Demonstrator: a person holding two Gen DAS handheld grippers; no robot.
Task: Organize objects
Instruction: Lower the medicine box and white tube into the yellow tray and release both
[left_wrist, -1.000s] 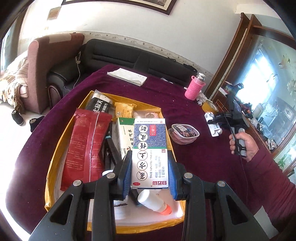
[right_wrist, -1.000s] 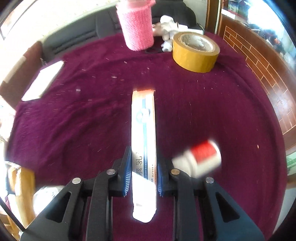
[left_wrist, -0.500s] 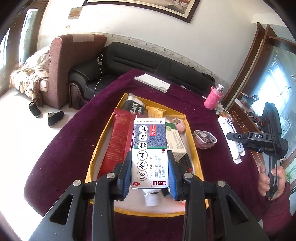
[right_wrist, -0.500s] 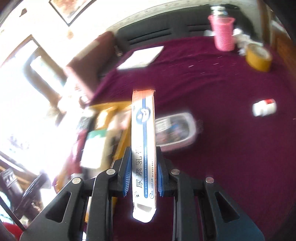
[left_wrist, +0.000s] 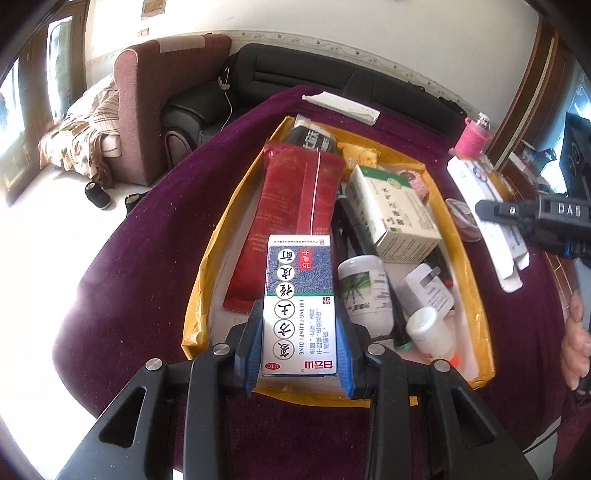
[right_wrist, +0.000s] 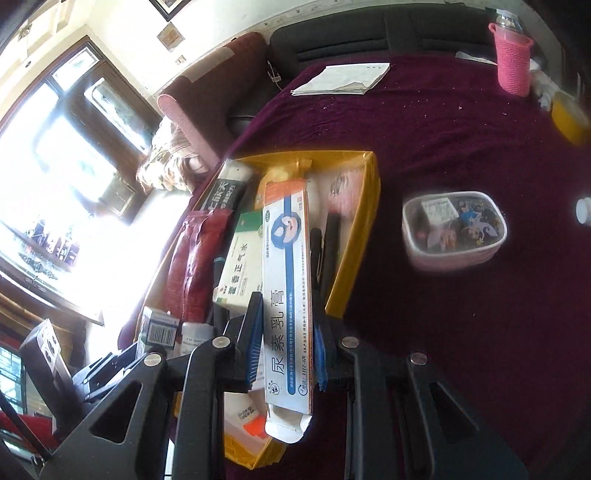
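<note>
The left gripper (left_wrist: 300, 345) has its jaws pinching a blue and white medicine box (left_wrist: 300, 295), which is held over the near end of the yellow tray (left_wrist: 207, 266). The right gripper (right_wrist: 287, 339) has its jaws pinching a long white and orange ointment box (right_wrist: 287, 280), held above the tray's right side; the bottom flap of this box hangs open.

The tray lies on the tabletop (right_wrist: 461, 129), which is covered with a dark purple cloth, and it is quite full. Along its left wall lies a long red packet (left_wrist: 291, 206). Behind it, at the far end, there is a black packet (left_wrist: 312, 138) and a small orange packet (left_wrist: 360, 157). In the middle a green and white carton (left_wrist: 393, 206) is tilted on other things. Near the close end I see a white jar (left_wrist: 365, 295), a white plug adapter (left_wrist: 428, 291) and a small white bottle (left_wrist: 430, 334) with an orange tip.

Outside the tray, to its right, a small clear container (right_wrist: 454, 229) with a white rim stands on the cloth; it holds colourful small things that I cannot identify. At the far edge of the tabletop there is a folded white paper (right_wrist: 343, 79) and a bottle in a pink knitted sleeve (right_wrist: 513, 61).
</note>
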